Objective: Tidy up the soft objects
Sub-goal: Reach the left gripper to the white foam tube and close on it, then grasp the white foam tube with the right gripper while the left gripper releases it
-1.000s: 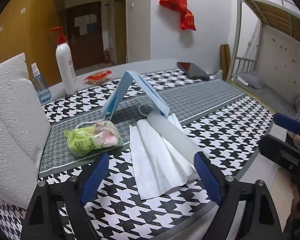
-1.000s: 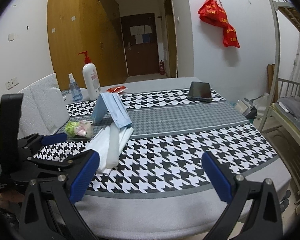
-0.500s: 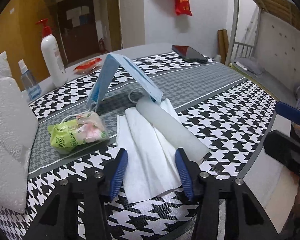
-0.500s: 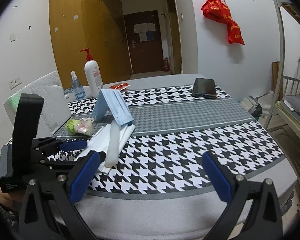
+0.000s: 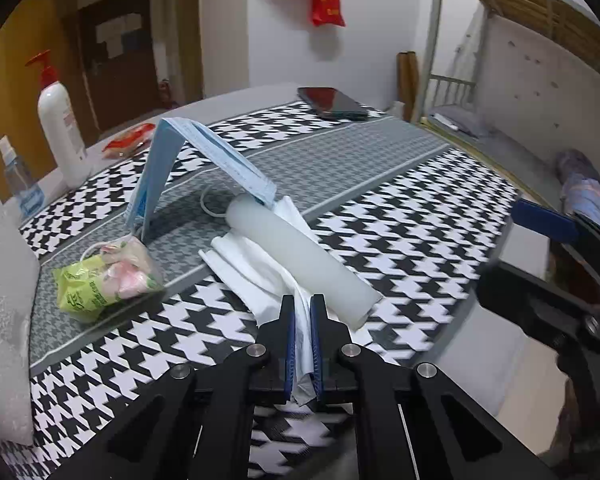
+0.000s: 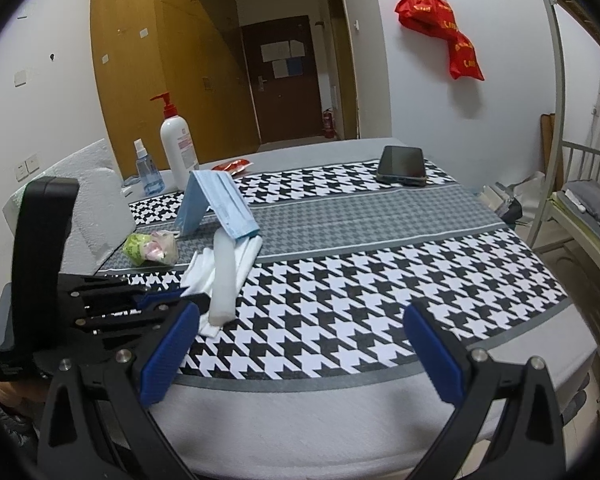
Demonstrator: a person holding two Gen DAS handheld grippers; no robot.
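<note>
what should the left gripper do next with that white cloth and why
Probably lift and pull slowly toward the table edge. The left gripper is shut on the near edge of the white cloth, but a foam roll lies across the cloth, and a blue mask leans on the roll's far end. A quick pull could topple both.

The left gripper (image 5: 303, 312) was clamped on the near edge of the white tissue (image 5: 260, 272), which bunched up between its blue pads (image 5: 289, 344). A pale foam roll (image 5: 300, 264) lay across the tissue, its far end under a folded blue mask (image 5: 204, 160) standing like a tent. A green packet (image 5: 100, 280) lay to the left on the houndstooth cloth (image 5: 400, 248). A pump bottle (image 5: 60, 128) and a phone (image 5: 332, 102) stood farther back. The right gripper (image 5: 548, 228) showed at the right edge.
</note>
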